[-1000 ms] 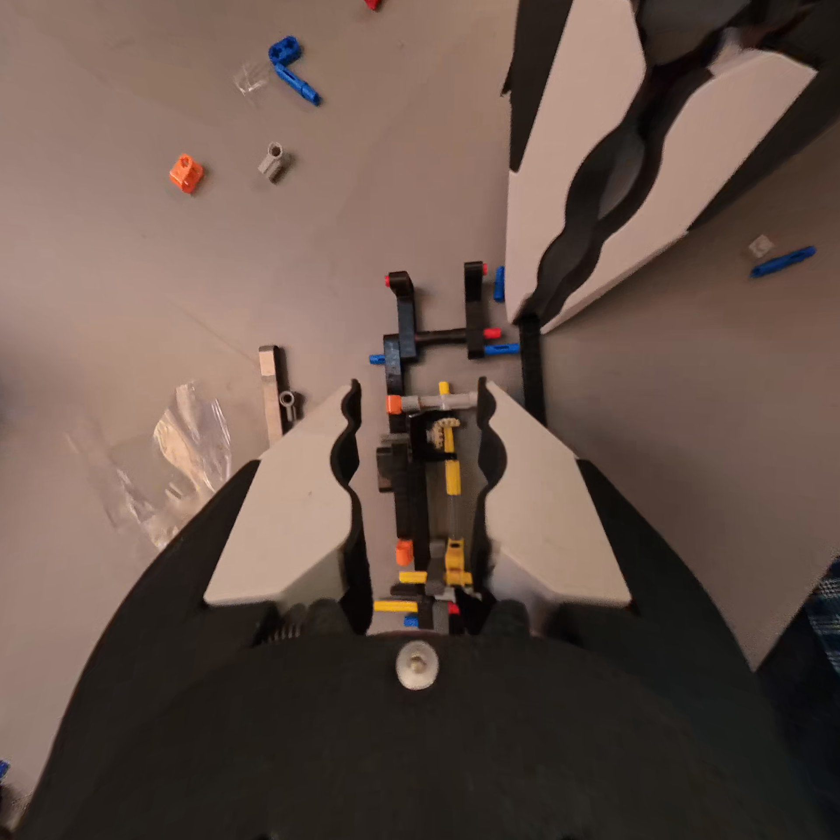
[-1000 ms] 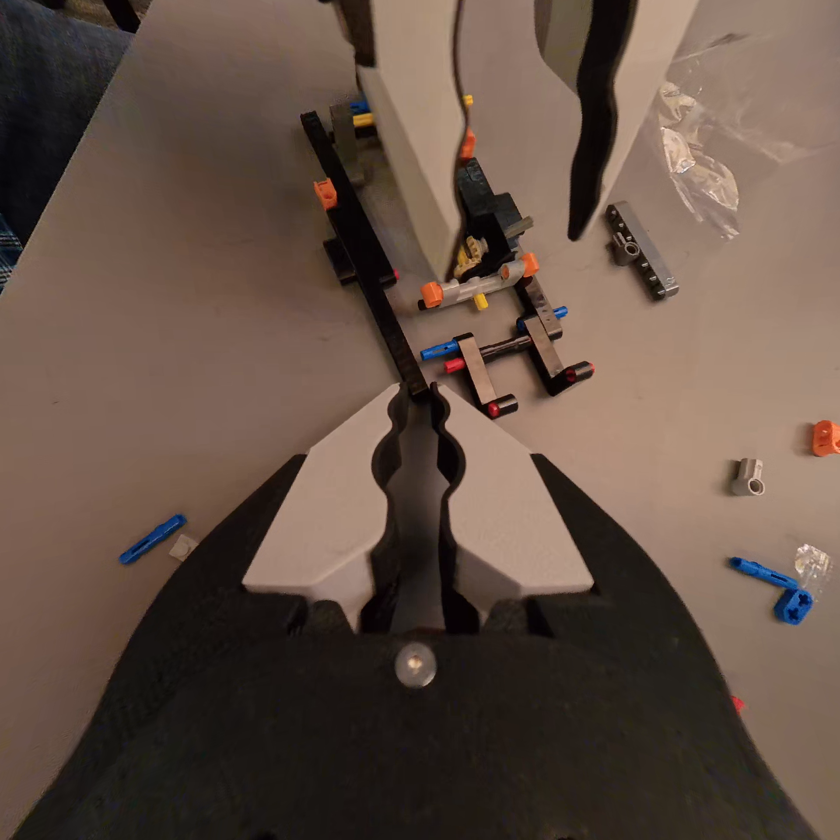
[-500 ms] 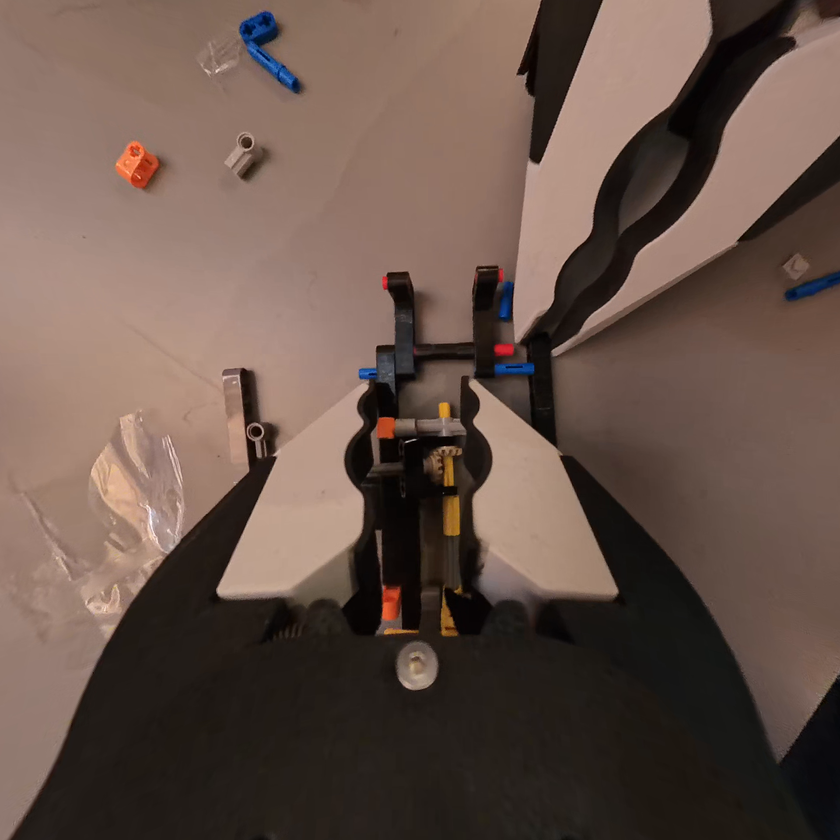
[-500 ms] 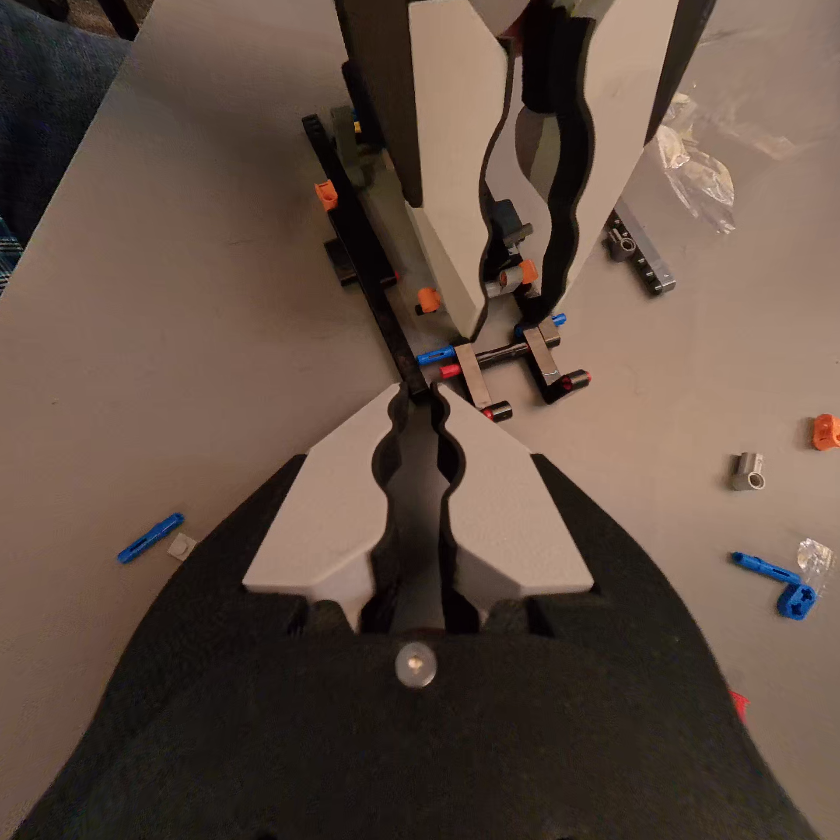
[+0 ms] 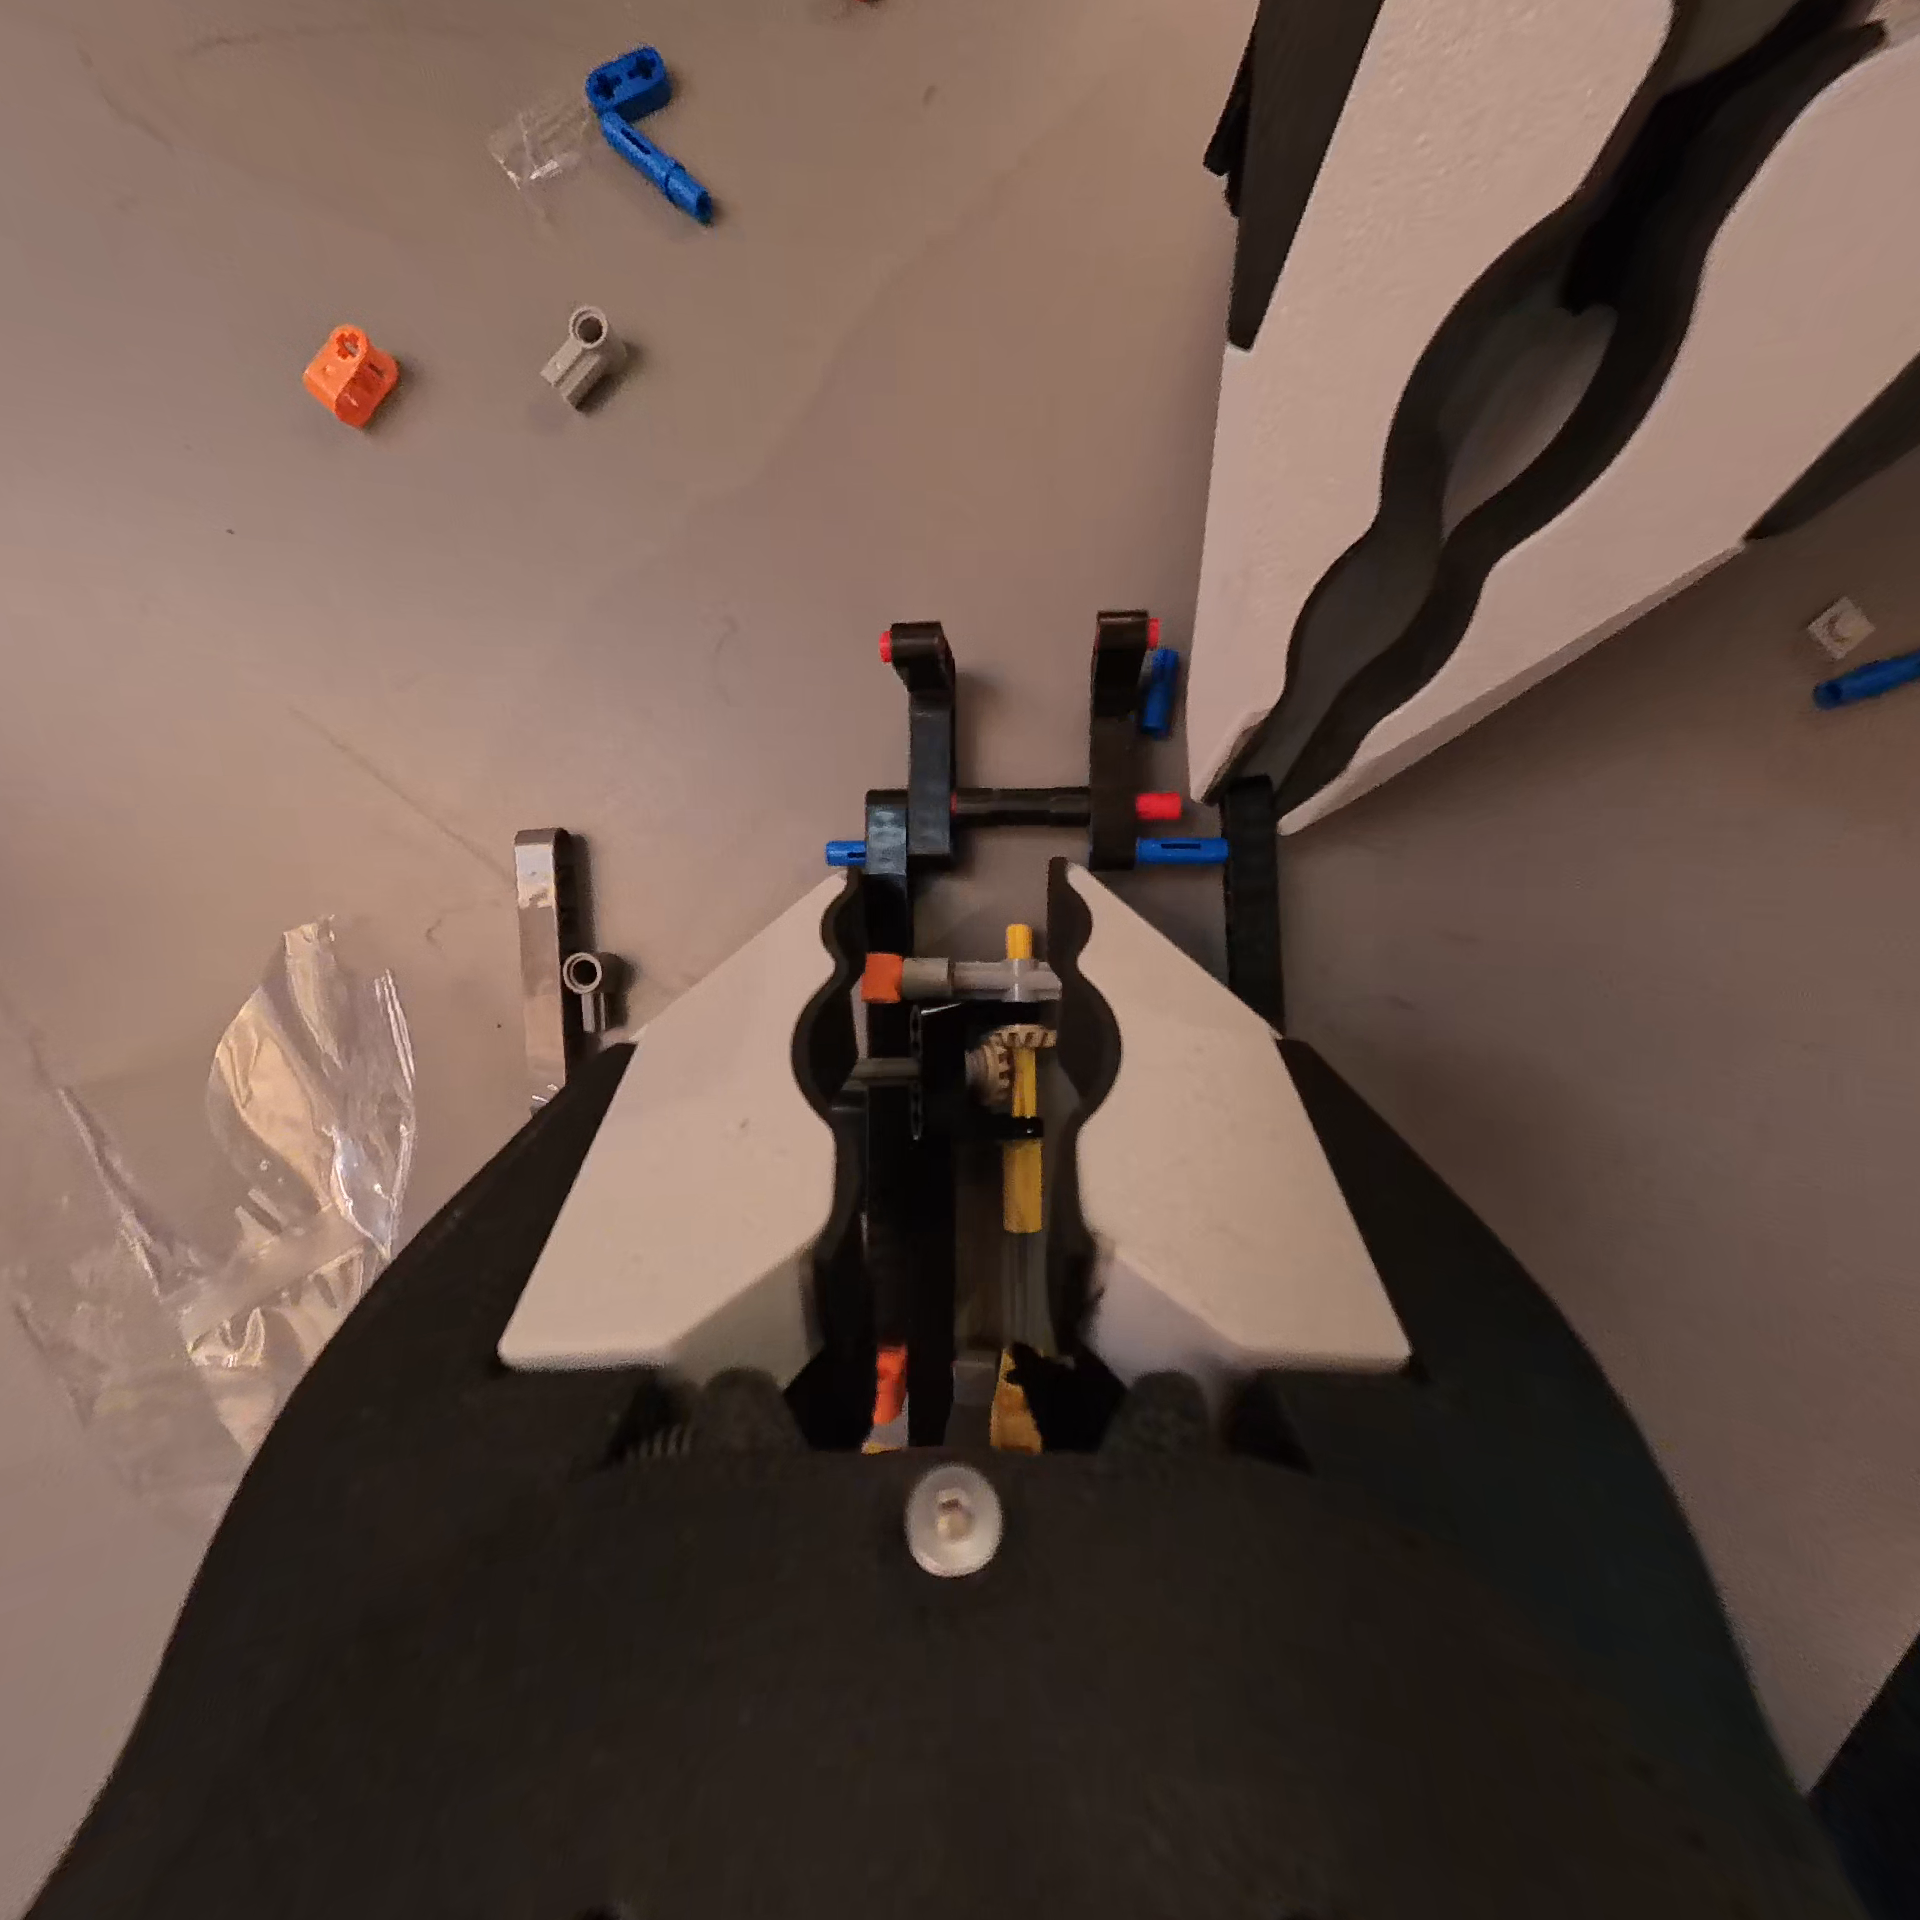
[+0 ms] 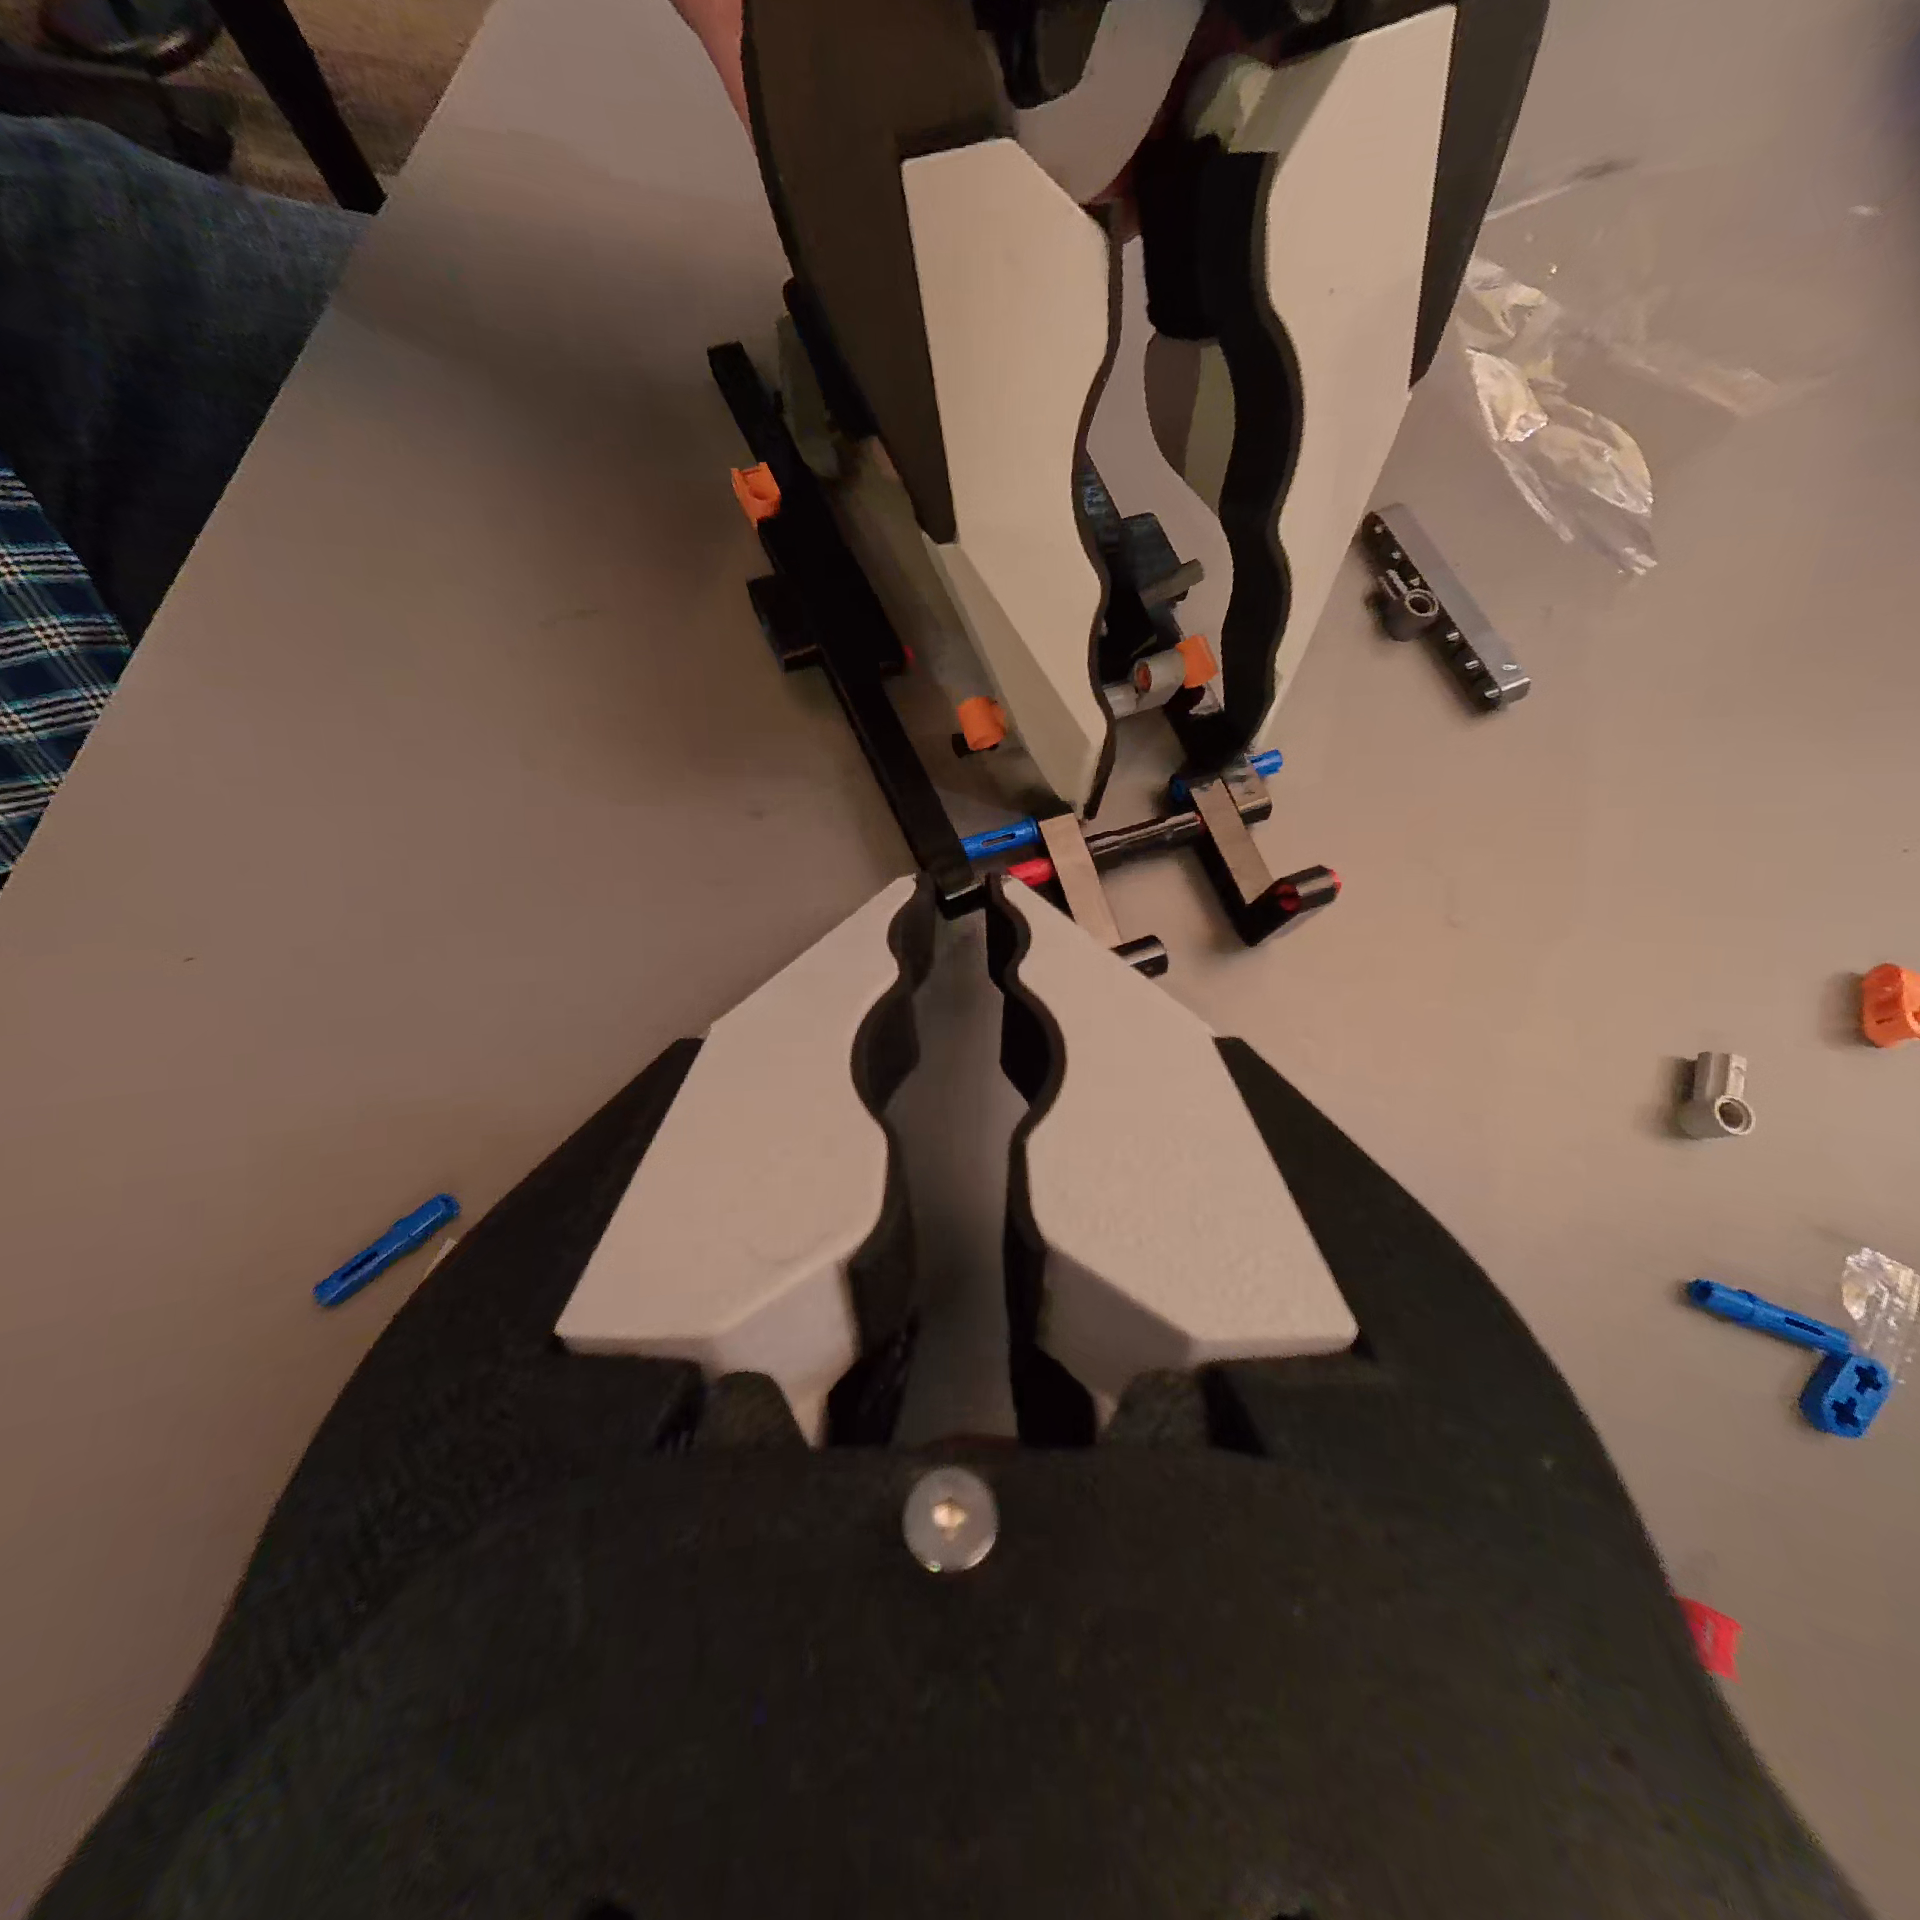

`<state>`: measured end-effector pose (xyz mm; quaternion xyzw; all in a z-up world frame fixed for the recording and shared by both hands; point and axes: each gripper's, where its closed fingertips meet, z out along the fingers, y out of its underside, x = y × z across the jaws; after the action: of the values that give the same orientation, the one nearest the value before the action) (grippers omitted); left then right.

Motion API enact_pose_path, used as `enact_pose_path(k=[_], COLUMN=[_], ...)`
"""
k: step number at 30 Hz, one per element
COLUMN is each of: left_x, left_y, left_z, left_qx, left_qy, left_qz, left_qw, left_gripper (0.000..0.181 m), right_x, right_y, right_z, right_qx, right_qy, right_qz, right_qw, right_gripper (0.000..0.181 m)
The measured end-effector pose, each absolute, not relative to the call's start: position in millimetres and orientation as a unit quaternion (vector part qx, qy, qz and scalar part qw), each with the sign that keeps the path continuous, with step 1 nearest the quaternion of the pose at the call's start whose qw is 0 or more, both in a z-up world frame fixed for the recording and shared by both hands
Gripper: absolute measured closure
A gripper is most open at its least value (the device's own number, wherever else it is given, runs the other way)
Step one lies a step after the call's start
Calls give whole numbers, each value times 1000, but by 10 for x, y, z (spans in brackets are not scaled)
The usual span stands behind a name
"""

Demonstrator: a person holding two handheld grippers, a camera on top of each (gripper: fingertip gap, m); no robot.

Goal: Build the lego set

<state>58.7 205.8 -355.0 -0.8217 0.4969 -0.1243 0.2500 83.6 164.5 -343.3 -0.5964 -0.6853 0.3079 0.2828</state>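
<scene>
Likely a home: plain grey table [image 6: 416,727], carpet beyond its edge.

A: What's on the desk [image 5: 312,644]?

B: The black lego assembly [image 5: 935,810] lies flat mid-desk. Just beside it, a grey beam [image 5: 540,935] with a grey connector touching it, then crumpled clear plastic [image 5: 260,1164].

A: Loose bits?

B: 1 orange piece [image 5: 351,374], 1 grey connector [image 5: 584,358], a blue angled piece [image 5: 644,130], and a blue pin [image 6: 384,1249] well apart.
</scene>
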Motion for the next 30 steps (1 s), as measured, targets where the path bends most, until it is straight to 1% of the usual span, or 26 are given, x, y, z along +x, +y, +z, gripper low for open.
enact_pose_path(k=[12,30], left_x=[603,605], left_y=[2048,2052], left_z=[-3547,-3533], left_qx=[-824,-832], left_qy=[487,462], left_qz=[-118,-89], left_qw=[266,294], left_gripper=[152,148], right_x=[860,867], right_y=[1633,1656], right_z=[-3416,-3498], right_qx=[-602,-627], right_qy=[-677,-667], right_qz=[319,291], right_qw=[278,276], right_gripper=[174,174])
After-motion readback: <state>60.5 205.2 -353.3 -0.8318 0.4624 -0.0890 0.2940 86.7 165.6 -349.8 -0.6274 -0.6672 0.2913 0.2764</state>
